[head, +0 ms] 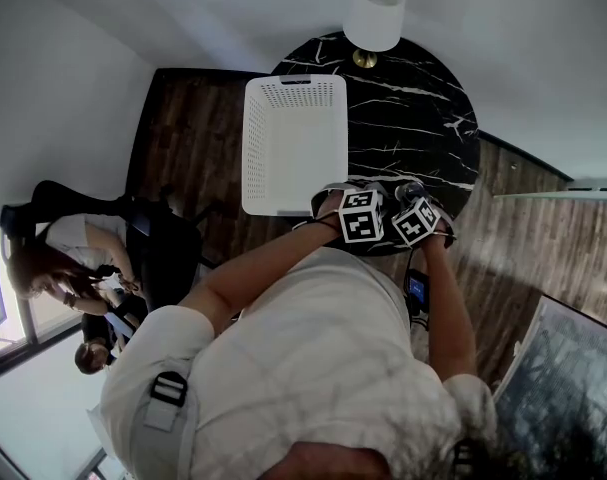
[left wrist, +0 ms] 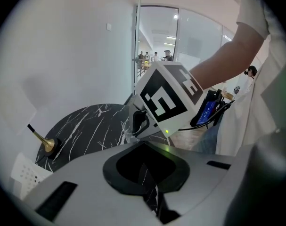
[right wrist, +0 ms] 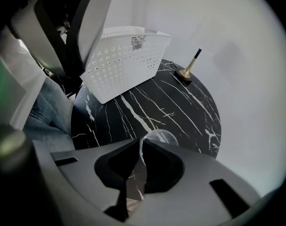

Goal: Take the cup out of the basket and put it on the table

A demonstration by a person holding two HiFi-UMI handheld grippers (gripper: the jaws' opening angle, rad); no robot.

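At the table (head: pixel 423 88) edge, the cup (right wrist: pixel 162 136) was pinched by the right gripper (right wrist: pixel 140 145); the left gripper (left wrist: pixel 145 149) was closed, empty. Upright lowering was needed before release.

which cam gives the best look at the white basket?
Head view: the whole basket from above, rim and inside, on the black marble table. The right gripper view shows mainly its perforated side wall and a label; the left gripper view just one corner at the lower left.
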